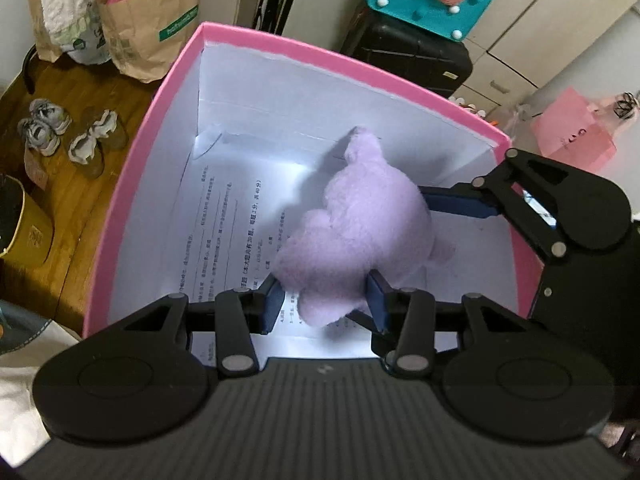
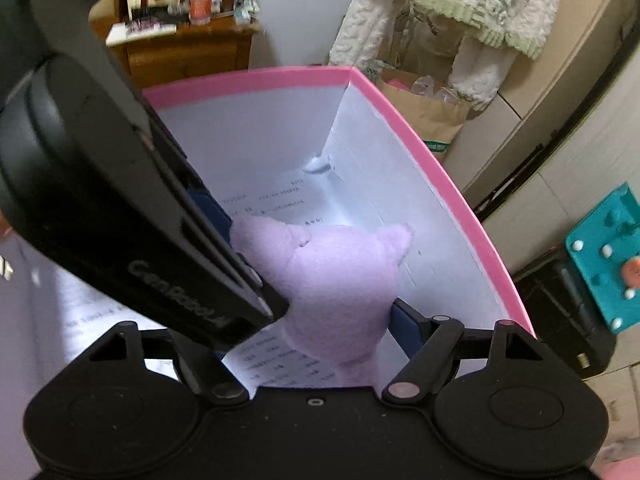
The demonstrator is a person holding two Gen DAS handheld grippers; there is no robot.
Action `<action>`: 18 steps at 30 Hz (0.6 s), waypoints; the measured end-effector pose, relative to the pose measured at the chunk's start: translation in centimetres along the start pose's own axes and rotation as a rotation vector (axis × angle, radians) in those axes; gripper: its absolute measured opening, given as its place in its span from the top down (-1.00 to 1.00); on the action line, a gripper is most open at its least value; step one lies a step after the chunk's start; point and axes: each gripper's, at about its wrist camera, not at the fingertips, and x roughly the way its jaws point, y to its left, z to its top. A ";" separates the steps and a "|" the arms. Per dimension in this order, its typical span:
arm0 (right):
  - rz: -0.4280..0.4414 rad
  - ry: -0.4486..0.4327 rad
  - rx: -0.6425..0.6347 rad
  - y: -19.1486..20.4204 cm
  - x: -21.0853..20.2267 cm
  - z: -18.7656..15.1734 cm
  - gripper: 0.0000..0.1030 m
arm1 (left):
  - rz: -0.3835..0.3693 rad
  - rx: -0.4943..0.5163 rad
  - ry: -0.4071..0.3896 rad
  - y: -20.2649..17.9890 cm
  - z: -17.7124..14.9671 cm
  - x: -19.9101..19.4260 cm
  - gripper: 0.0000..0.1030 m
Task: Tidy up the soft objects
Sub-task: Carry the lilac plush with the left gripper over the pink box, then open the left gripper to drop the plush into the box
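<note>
The jaws of the left gripper (image 1: 325,300) are closed onto the lower part of the purple plush toy (image 1: 360,232), blue pads pressing its fluff on both sides; the jaws of the right gripper (image 2: 340,312) also bracket the toy, one pad against its side, though the left tool hides the other pad, so a full squeeze cannot be confirmed. The toy is inside the pink box (image 1: 304,50), low over the printed sheet of paper (image 1: 224,232) lining the bottom. Judged from this, the placement is nearly finished: the toy has yet to be let go, and whether more soft things wait outside cannot be told. Counted, largest first: one box, one paper sheet, two grippers, one plush toy, and nothing else inside the box
</note>
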 end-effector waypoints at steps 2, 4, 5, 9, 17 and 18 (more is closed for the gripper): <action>-0.022 0.015 -0.016 0.1 0.2 0.1 -0.64 | -0.001 -0.001 -0.010 0.0 -0.4 -0.1 0.14; -0.055 0.013 -0.022 0.1 -0.2 0.0 -0.68 | 0.007 0.008 -0.028 -0.1 -0.7 -0.5 0.09; -0.072 0.010 -0.027 0.3 -0.6 -0.2 -0.70 | 0.010 0.015 -0.041 -0.1 -1.1 -1.0 0.00; -0.095 -0.030 -0.012 0.6 -2.6 -0.7 -0.70 | 0.042 0.070 -0.094 -0.8 -2.0 -3.3 -0.17; -0.040 -0.161 0.057 2.8 -9.3 -3.2 -0.70 | 0.074 0.199 -0.155 -2.4 -4.5 -8.4 -0.20; -0.039 -0.169 0.066 3.0 -9.9 -3.4 -0.70 | 0.071 0.207 -0.157 -2.5 -4.7 -9.1 -0.20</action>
